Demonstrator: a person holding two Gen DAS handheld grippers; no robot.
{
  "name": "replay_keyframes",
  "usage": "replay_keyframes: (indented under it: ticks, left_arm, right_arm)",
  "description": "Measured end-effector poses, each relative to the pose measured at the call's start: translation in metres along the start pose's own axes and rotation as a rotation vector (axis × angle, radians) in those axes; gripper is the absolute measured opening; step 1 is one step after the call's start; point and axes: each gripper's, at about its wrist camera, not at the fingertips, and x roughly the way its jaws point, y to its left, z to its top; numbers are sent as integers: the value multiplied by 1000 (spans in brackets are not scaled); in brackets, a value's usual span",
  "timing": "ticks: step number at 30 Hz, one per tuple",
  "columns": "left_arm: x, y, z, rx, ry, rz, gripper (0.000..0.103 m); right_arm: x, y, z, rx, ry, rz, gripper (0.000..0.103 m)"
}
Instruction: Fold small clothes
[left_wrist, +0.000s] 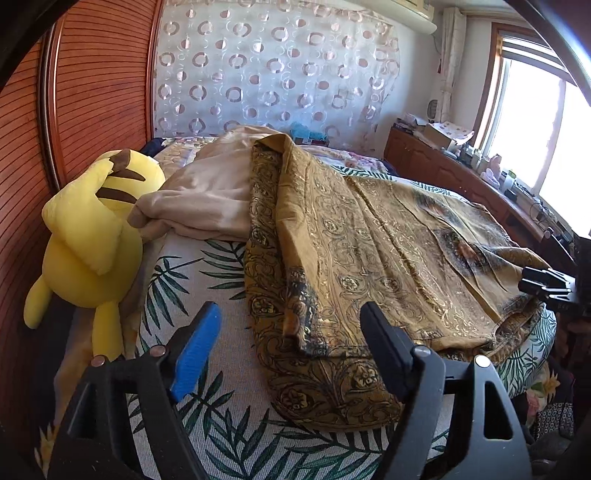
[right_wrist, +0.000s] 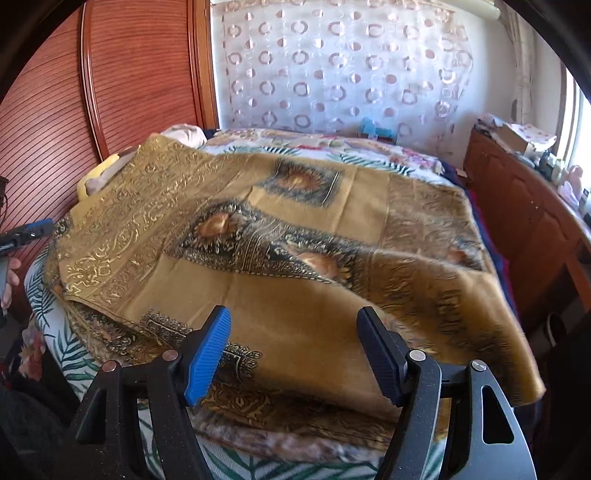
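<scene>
Left wrist view: left hand-held gripper (left_wrist: 290, 345) gapes empty above the gold patterned garment (left_wrist: 369, 251); right hand-held gripper (right_wrist: 293, 349) likewise spread wide, empty; no readable writing.

This is a lived-in bedroom in a home. A bed (left_wrist: 207, 417) with a palm-leaf printed cover fills the middle, backed by a reddish slatted wooden wardrobe (left_wrist: 99, 74) and a sheer curtain (left_wrist: 273, 66) patterned with rings. A yellow plush toy (left_wrist: 88, 236) leans at the bedside, and a cluttered wooden dresser (left_wrist: 443, 166) stands under a bright window (left_wrist: 532, 122).
</scene>
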Motion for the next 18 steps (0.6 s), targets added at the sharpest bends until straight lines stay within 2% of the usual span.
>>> replay_keyframes:
  ticks: [3,8,11,15,18]
  left_arm:
    - [7,2,1,-13,11,23,78]
    - [18,11,0,-57,43,5,78]
    - [23,14,-2,-78,60,-13,77]
    - [31,17,-5,-95,88,-29,62]
    - [32,17,-6,-101,86,-25,59]
  right_arm:
    - [10,-3,-1,11,19,-10,72]
    - [32,8,-2,18,46,-25,73]
    - [35,14,-5,2,46,-48,78]
    - [33,19,-9,-2,37,-70,83]
    - [33,18,-10,5,35,-68,84]
